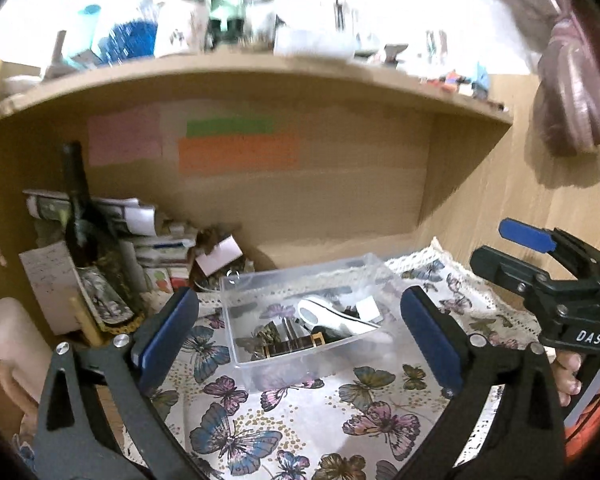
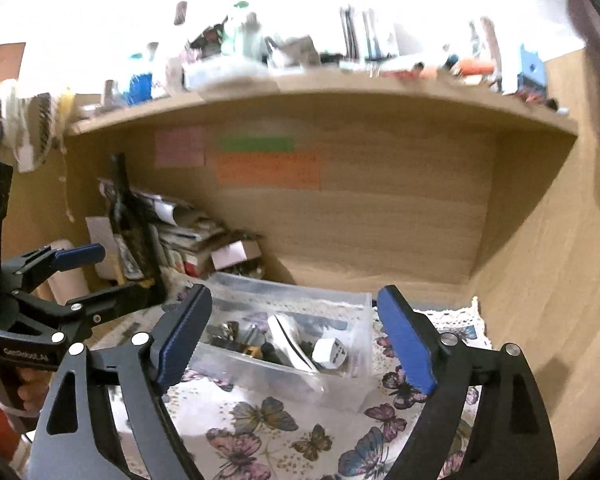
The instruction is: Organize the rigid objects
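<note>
Small hard things, a white die [image 2: 332, 352] among them, sit gathered in the clear box [image 1: 260, 360] on the butterfly cloth [image 1: 300, 420]. I hold my left gripper [image 1: 300, 336] and right gripper [image 2: 296, 340] wide and empty, both facing it.

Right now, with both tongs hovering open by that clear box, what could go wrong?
The clear plastic box is light and could slide on the butterfly cloth if nudged. The dark bottle stands close to the left tongs and could tip. The white die might roll from a pinch.
</note>
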Demonstrator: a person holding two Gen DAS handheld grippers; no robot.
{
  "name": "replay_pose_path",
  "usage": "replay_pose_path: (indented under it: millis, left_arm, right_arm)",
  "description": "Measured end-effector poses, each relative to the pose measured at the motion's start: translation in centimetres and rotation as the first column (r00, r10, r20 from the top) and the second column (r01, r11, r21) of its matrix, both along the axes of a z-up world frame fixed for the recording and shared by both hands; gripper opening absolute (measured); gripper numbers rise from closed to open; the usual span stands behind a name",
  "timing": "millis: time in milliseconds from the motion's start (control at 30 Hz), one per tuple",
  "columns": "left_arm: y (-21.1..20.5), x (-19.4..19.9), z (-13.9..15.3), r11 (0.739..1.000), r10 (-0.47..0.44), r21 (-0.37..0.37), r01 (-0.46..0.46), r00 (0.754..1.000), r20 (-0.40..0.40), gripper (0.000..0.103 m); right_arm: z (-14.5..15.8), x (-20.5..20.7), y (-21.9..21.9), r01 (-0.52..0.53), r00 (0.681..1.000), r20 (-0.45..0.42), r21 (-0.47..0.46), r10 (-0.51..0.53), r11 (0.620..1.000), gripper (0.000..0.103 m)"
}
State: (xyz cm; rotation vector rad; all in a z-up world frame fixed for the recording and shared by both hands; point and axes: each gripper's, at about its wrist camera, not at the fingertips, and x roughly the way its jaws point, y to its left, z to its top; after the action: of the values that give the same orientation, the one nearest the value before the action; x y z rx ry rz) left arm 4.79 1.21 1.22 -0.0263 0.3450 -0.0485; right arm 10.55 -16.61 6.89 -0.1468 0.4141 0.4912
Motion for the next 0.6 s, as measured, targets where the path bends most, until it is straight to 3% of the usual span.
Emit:
replay_pose_path:
  millis: [167,600]
  left_arm:
    - [0.0,-2.3,0.8,1.0,0.001,-0.005,-0.001,0.999,0.052,0.103]
    - [0.0,-3.9,1.3,1.0,0.009,-0.015,-0.008,0.997,0.08,0.103]
  right_arm:
    - [0.6,-2.2,-0.4,-0.003,0.999,0.038,0.028,0.002,1.0,0.096]
    - [0.6,-3.8,-0.3,-0.013,0.998,0.055,0.035,0.012,0.999,0.096]
